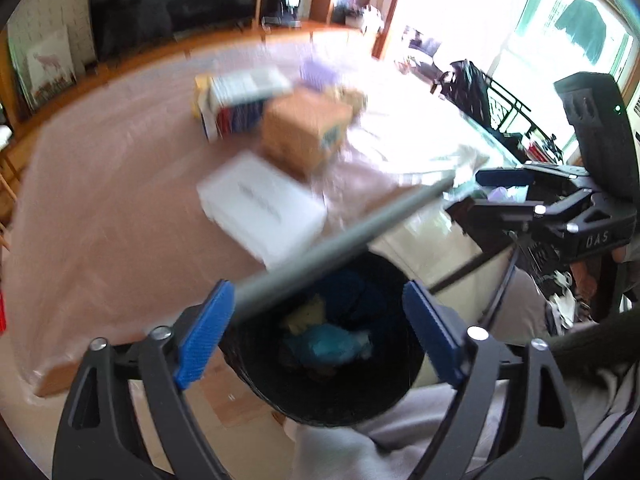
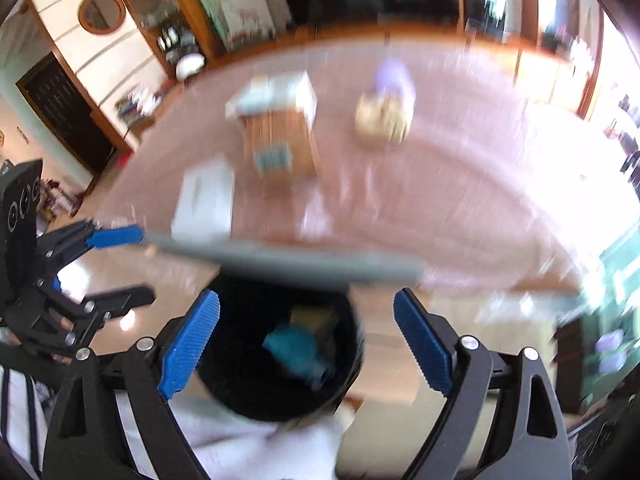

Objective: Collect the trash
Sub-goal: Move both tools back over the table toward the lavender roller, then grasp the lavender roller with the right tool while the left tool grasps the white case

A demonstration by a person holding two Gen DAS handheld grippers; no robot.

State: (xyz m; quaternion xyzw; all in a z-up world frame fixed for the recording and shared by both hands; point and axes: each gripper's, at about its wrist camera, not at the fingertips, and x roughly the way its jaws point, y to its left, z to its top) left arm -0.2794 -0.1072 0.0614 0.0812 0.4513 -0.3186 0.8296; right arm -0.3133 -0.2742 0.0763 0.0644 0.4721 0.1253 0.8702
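Observation:
A black trash bin (image 1: 384,396) (image 2: 240,384) stands below the table edge, with teal and yellow trash inside. A long grey stick (image 1: 340,236) (image 2: 280,258) hangs across above the bin mouth. In the left wrist view one end rests by my left gripper's left pad (image 1: 204,336). My left gripper (image 1: 320,336) is open over the bin; it also shows in the right wrist view (image 2: 116,264). My right gripper (image 2: 308,344) is open over the bin; it also shows in the left wrist view (image 1: 508,190). The view is blurred.
A table with a pink cloth (image 1: 100,200) (image 2: 440,184) holds a white flat box (image 1: 260,204) (image 2: 204,200), a brown cardboard box (image 1: 304,132) (image 2: 280,140), a white and blue box (image 1: 236,100), and a small beige and purple item (image 2: 384,112).

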